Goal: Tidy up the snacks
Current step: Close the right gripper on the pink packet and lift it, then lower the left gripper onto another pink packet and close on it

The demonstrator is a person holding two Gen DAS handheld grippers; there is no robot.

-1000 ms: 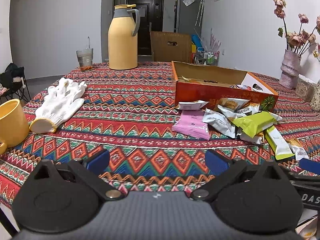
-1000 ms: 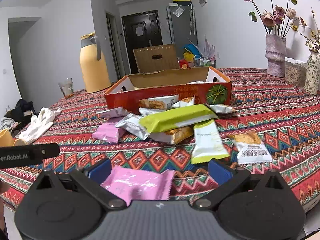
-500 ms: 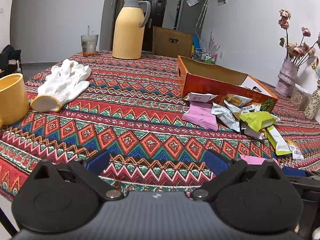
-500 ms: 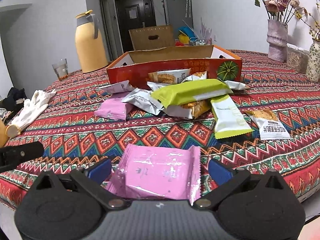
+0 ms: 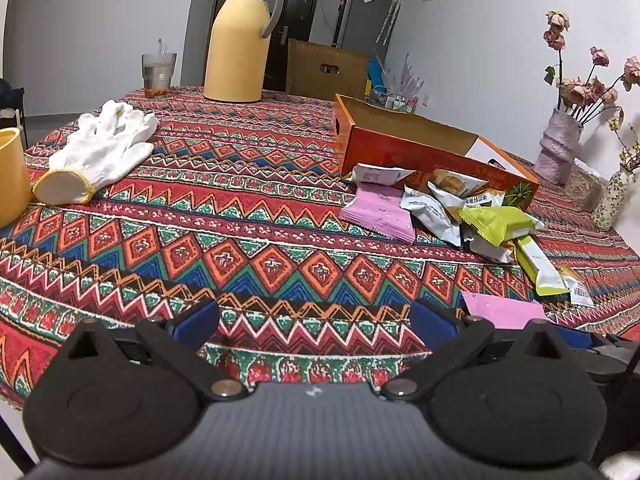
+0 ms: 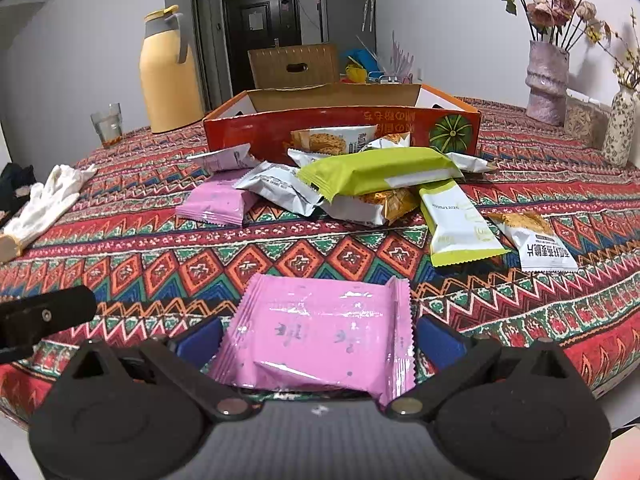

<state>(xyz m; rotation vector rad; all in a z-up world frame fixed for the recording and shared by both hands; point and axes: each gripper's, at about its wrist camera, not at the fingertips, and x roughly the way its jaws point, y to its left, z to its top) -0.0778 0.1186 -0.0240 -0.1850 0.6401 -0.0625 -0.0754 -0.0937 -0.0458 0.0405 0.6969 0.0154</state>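
With the right gripper [image 6: 318, 338] jaws clasping the pink packet [image 6: 320, 336] and the left gripper [image 5: 314, 320] jaws released, the carry clears the snack pile [image 6: 360, 184] before lowering into the orange box [image 6: 340, 128].

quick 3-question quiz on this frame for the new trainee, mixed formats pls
1. True or false: the left gripper holds a snack.
2. What lies between the fingers of the right gripper? A) green packet B) pink packet C) white glove
3. Fill in: the loose snacks are piled in front of the ____ box.

Key: 1 false, its jaws stand open over bare tablecloth. 2 B. 3 orange.
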